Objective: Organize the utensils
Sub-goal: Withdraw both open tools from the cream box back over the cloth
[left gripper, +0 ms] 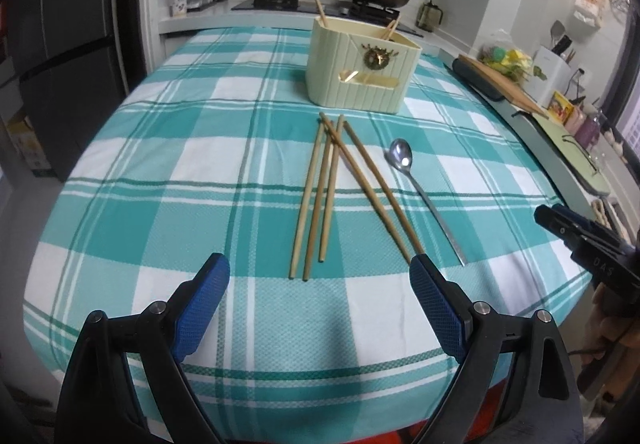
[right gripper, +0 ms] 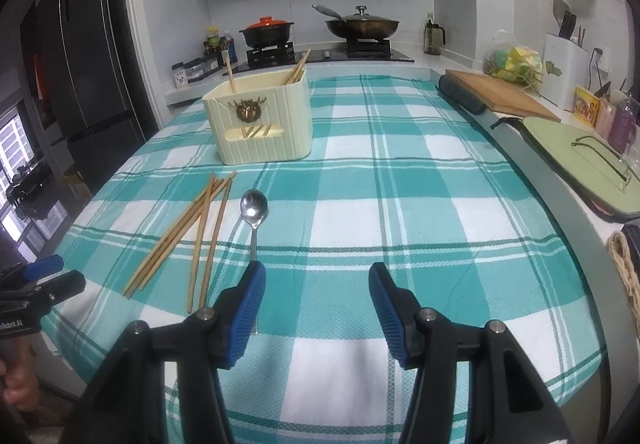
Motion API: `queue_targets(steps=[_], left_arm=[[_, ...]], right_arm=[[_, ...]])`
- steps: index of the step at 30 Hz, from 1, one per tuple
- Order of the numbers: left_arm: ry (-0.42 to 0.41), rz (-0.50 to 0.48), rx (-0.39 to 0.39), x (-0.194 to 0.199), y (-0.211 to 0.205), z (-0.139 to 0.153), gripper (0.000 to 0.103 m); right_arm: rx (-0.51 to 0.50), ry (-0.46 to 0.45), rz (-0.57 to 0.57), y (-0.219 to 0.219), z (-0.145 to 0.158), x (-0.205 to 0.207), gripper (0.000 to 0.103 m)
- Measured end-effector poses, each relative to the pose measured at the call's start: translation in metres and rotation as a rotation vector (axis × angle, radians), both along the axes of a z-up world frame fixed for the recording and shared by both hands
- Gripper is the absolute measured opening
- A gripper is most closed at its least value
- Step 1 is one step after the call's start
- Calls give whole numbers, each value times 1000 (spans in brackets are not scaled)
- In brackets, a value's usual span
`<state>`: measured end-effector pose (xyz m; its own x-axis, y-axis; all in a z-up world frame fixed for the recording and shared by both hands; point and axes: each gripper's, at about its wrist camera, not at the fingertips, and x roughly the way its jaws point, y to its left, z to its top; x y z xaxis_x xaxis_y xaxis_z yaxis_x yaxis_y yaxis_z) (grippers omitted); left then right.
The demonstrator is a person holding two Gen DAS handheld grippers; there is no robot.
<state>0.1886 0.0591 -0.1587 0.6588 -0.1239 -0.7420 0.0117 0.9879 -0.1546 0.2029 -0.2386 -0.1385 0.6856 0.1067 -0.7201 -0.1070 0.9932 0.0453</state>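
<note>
Several wooden chopsticks (left gripper: 324,196) lie loose on the teal plaid tablecloth (left gripper: 160,148), with a metal spoon (left gripper: 424,192) to their right. Behind them stands a cream utensil holder (left gripper: 360,68) with chopsticks in it. My left gripper (left gripper: 320,280) is open and empty, just in front of the chopsticks' near ends. In the right wrist view my right gripper (right gripper: 316,284) is open and empty; the spoon (right gripper: 253,220) runs to its left finger, the chopsticks (right gripper: 188,236) lie further left, the holder (right gripper: 260,120) stands beyond.
A stove with a red-lidded pot (right gripper: 266,30) and a wok (right gripper: 362,24) is behind the table. A cutting board (right gripper: 500,94) and a green lid (right gripper: 588,164) lie along the right counter. A dark fridge (right gripper: 84,76) stands left.
</note>
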Motion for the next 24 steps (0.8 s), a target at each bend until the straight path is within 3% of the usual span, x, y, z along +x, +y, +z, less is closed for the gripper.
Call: queue_targets(steps=[14,24], left_arm=[[26,21,20,2,4,-10,92],[46,40,30,3,10,-16,92]], right_arm=[[-31,64,103,26,-27,5,54],[-28,114,135,36,-44,29,44]])
